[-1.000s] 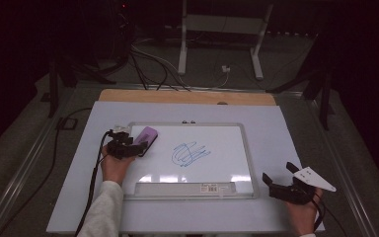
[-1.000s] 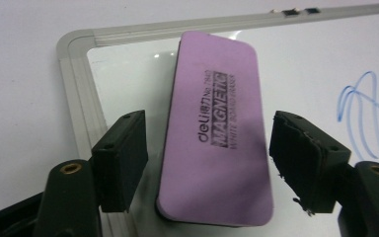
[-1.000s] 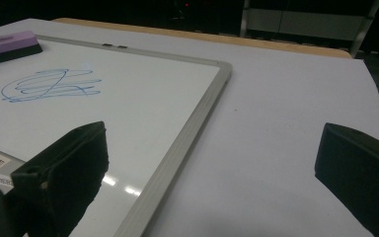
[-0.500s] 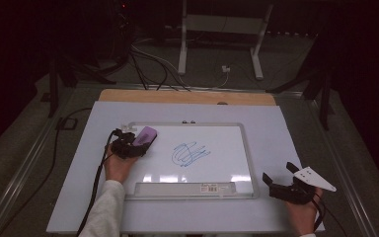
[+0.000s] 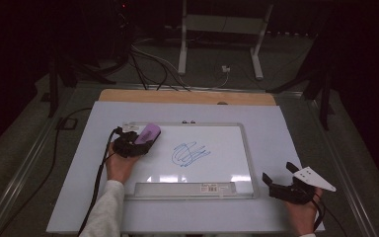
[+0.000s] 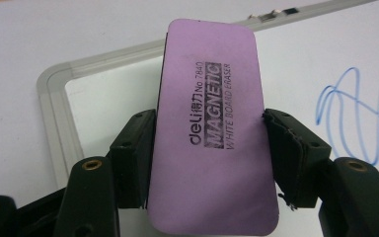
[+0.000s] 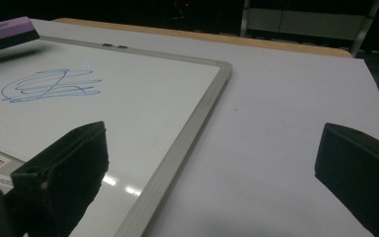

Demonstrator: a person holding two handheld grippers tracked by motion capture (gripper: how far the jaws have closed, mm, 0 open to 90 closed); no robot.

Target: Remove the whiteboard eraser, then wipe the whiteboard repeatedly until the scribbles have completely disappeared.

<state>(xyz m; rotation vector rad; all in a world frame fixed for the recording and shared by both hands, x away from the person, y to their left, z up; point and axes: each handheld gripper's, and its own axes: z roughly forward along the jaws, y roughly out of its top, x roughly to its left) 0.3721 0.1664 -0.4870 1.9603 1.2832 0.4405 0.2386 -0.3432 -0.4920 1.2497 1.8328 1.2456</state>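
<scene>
At the near edge of the table [image 5: 256,111], the right gripper [image 5: 279,185] rests off the board's right corner, its jaws spread wide and empty, as the right gripper view shows them standing well apart over bare table cover. It is judged to be parked there, clear of the working area, since the wiping needs one tool alone.

Just beyond, the whiteboard [image 5: 237,148] lies flat in its grey frame, its labelled tray edge nearest the person. The frame's rounded corner appears in both gripper views.

Left of centre, the left gripper [image 5: 137,143] has its jaws clenched on the eraser [image 6: 209,123], one jaw against each long side, so that the purple printed back faces up toward the camera and the dark felt face is turned down toward the board. This grip, across the narrow width, leaves the far end of the eraser free ahead of the jaws. The eraser sits over the upper left corner of the board; whether its felt touches the surface cannot be told.

Toward the middle of the board lies the blue scribble [image 5: 189,154], apart from the eraser and to its right, not yet wiped. The eraser is judged to be poised for a stroke toward it.

Beyond the board, a wooden strip [image 5: 187,97] borders the table's far edge, with a stand [image 5: 219,29] and cables [image 5: 153,64] on the floor behind.
</scene>
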